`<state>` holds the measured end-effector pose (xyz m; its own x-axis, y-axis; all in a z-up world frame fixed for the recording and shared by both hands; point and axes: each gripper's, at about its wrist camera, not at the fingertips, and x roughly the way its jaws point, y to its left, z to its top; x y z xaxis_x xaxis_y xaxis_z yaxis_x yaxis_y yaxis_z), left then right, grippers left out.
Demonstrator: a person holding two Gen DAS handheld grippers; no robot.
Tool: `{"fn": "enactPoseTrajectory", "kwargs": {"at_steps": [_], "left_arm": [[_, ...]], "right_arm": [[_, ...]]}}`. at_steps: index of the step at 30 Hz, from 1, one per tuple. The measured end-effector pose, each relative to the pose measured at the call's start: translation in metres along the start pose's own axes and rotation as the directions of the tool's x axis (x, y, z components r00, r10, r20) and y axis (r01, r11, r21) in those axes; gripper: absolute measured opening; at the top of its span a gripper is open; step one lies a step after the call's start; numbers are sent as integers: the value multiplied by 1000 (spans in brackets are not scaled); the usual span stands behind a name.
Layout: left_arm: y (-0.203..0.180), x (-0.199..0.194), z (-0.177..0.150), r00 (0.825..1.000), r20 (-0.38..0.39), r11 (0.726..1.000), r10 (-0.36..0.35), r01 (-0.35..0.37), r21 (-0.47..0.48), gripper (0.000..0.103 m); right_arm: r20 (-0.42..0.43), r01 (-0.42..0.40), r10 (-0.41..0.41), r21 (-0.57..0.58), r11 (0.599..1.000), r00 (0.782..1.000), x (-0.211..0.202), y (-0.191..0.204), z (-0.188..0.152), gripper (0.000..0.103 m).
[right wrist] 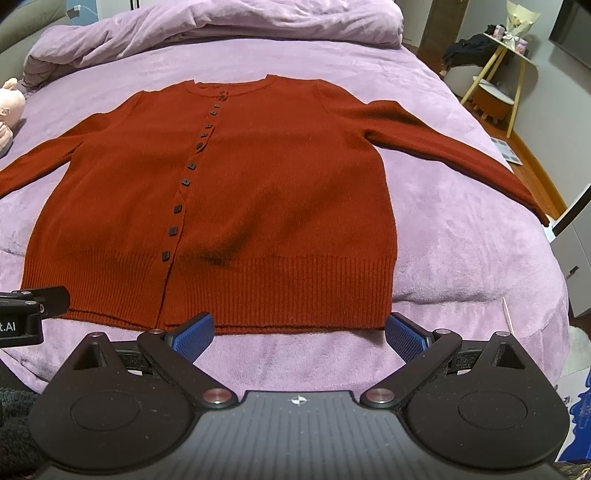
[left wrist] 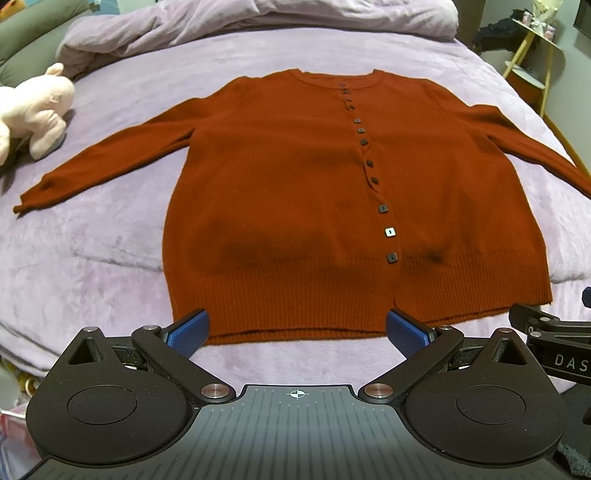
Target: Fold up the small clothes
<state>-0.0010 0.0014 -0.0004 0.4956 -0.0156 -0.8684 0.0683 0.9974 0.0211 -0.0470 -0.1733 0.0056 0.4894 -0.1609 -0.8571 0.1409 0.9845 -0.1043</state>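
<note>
A rust-red buttoned cardigan lies flat and front up on the purple bed, sleeves spread out to both sides, hem toward me. It also shows in the right wrist view. My left gripper is open and empty, hovering just in front of the left half of the hem. My right gripper is open and empty, just in front of the right half of the hem. Each gripper shows at the edge of the other's view.
A pink plush toy lies on the bed at the left. A bunched purple duvet sits at the head of the bed. A yellow-legged side table stands at the right, off the bed. The purple blanket surrounds the cardigan.
</note>
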Motion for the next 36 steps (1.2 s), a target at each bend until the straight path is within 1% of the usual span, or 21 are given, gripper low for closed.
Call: {"fn": "enactPoseTrajectory", "kwargs": {"at_steps": [36], "left_arm": [[2, 2, 0, 1000, -12, 1000, -4, 3, -16, 103]], "right_arm": [[10, -2, 1, 11, 1000, 1000, -2, -2, 0, 99]]}}
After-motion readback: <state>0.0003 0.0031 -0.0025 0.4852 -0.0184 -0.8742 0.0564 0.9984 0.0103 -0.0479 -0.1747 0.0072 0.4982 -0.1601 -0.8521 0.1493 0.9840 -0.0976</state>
